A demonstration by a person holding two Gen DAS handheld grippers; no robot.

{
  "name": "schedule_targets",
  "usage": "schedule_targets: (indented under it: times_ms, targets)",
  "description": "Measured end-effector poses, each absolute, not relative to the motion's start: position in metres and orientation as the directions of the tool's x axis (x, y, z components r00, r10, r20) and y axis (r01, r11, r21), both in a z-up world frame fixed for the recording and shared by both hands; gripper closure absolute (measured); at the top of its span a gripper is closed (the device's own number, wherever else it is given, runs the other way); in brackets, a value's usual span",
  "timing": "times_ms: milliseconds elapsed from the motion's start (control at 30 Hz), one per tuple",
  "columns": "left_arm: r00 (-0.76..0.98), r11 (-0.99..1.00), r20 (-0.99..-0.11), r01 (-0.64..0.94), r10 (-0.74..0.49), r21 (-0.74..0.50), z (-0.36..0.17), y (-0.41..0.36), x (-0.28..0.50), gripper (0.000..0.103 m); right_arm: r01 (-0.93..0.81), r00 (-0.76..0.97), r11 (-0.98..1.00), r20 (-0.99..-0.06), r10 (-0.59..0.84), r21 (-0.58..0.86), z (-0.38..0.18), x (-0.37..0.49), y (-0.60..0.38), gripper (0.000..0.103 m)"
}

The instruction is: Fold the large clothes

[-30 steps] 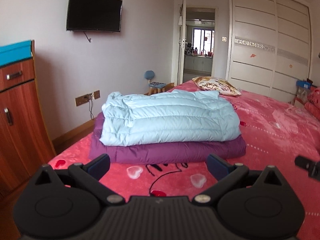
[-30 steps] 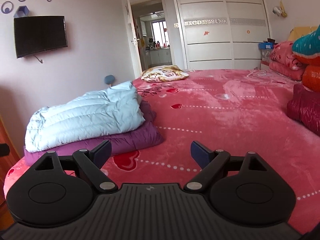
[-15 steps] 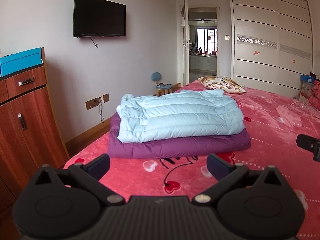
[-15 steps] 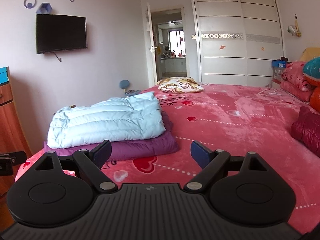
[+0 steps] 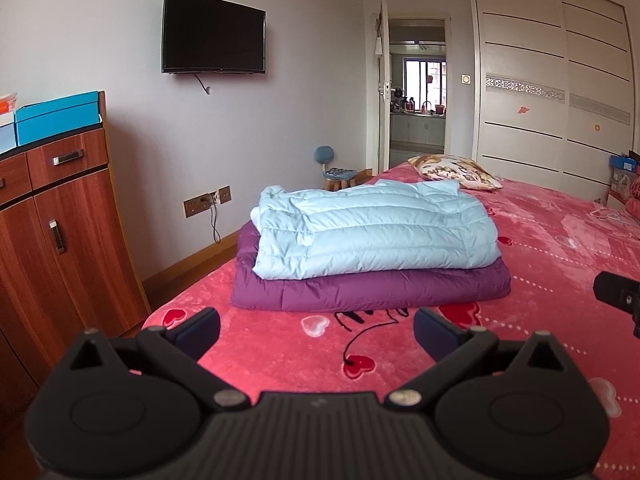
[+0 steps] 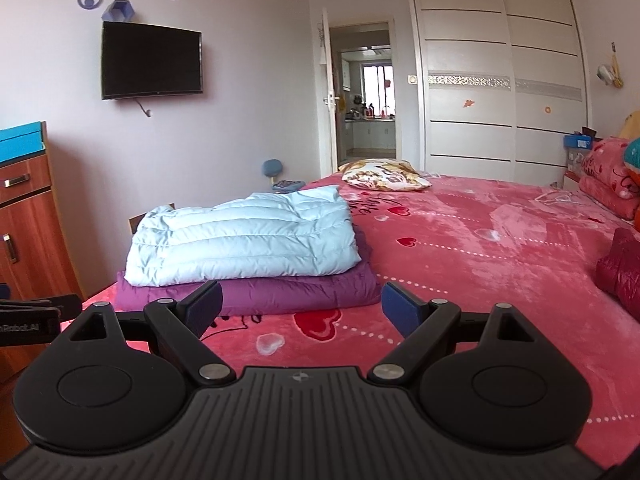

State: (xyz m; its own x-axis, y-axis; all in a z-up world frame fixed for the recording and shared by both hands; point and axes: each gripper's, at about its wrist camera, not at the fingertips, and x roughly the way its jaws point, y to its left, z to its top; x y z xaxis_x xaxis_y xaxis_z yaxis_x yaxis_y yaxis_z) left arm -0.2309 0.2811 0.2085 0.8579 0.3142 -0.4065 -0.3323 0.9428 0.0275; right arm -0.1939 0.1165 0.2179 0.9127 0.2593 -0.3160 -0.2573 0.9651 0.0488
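Bed (image 5: 540, 240): covered by a pink heart-print blanket; it bears every garment in view.
Wardrobe (image 6: 500, 100): white sliding doors on the far wall, beside an open doorway.
Cabinet (image 5: 60, 220): wood, left of the bed, with a blue box (image 5: 56, 116) on top.
TV (image 5: 213, 36): wall-mounted, dark.
Purple coat (image 5: 372, 288): folded flat near the bed's left edge; bottom layer of the stack.
Blue coat (image 5: 372, 232): pale quilted coat, folded and resting squarely on the purple coat; top layer.
Red garment (image 6: 620, 272): dark red and puffy, at the right edge of the bed, well apart from the stack; only partly in frame, so whether it is folded cannot be told.
Pillow (image 6: 384, 170): patterned, at the far end of the bed.
Left gripper (image 5: 316, 330): fingers spread wide, holding nothing; above bare blanket, near the stack but not touching it.
Right gripper (image 6: 302, 304): fingers likewise wide and empty, apart from the stack.
Progress: two coats appear finished and stacked. Judged from the layout, the red garment may be next; no fold is under way.
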Motion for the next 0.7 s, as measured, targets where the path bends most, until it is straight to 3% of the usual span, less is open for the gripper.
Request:
schedule_targets:
  times_ms: [700]
  targets:
    - [0.847,0.938,-0.420,-0.345,0.327,0.035,0.201,0.284,-0.228,0.001,-0.288,0.885,0.957,-0.371,0.282,0.040,0.209,-0.195,0.128,0.000]
